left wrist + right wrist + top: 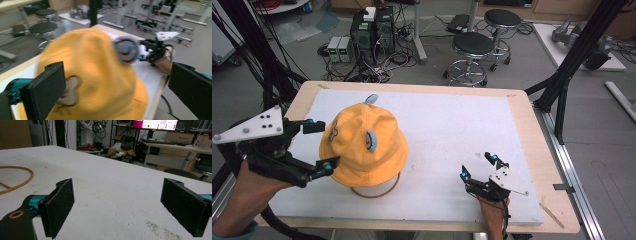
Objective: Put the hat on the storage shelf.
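The yellow bucket hat point(363, 145) is sitting crown-up on the white mat point(452, 130) of the counter point(532, 130), toward the nine o'clock side of the mat, with a thin orange cord loop point(377, 192) peeking out from under its brim at six o'clock. The left hand-held gripper point(321, 146) is reaching in from nine o'clock with its jaws spread wide, one jaw lying near the hat's upper side and the other down by the brim; in the left gripper view the hat point(95, 80) is filling the gap between the two pads, though that view is blurred, so whether a pad is already touching the fabric is hard to say. Nothing is being held yet.

The right hand-held gripper point(479, 167) is resting low at about five o'clock on the mat, well apart from the hat, jaws wide open and gripping nothing; its own view is looking across bare mat point(112, 182) with the cord loop point(15, 180) off at its nine o'clock.

Judging from this, the work on the hat is only just beginning: the approach is made, while closing on the hat and whatever handling comes after are all left to do.
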A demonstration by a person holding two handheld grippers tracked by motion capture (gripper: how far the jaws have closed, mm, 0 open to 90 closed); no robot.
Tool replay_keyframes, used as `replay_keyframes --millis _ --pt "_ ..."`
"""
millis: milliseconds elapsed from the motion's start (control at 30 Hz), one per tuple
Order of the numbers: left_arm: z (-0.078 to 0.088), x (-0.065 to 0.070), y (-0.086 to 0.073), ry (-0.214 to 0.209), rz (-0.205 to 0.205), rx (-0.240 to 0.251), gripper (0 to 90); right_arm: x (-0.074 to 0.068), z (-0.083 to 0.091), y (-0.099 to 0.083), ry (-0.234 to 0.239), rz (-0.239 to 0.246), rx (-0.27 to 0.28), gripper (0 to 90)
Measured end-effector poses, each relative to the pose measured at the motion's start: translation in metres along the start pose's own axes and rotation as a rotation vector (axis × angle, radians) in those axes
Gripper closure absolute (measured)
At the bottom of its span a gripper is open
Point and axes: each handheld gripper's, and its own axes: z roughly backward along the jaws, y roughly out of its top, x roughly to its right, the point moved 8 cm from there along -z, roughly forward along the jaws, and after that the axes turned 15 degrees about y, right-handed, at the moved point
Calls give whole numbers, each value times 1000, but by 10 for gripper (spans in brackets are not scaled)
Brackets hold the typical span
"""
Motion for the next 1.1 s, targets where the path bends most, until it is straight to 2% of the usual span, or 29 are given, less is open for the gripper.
replay_keyframes --millis 33,100,200,400,567,700,833,967,1033,1100 --pt "0 -7 -1 9 10 5 17 -1 0 0 4 -13 -1 106" --pt "-1 -20 -4 18 42 4 17 0 0 0 5 -10 1 107" --pt "-1 -40 -11 53 84 3 17 0 0 0 2 -9 0 107" --pt "2 -69 -24 115 105 30 17 -1 -1 -1 0 -5 -8 107" --pt "0 -94 -37 185 116 92 17 -1 -1 0 -3 -6 -7 106" --pt "0 -113 -51 241 130 123 17 0 -1 0 -4 -1 -7 107" --pt "0 -125 -66 276 122 128 17 0 -1 0 -2 1 -7 107" --pt "-3 -137 -87 314 122 112 17 0 -1 -1 -2 3 -15 106" --pt "-7 -139 -98 317 124 113 17 0 -1 -1 -2 1 -16 107" --pt "-13 -138 -111 326 105 97 17 0 -1 -1 -1 -6 -16 106"
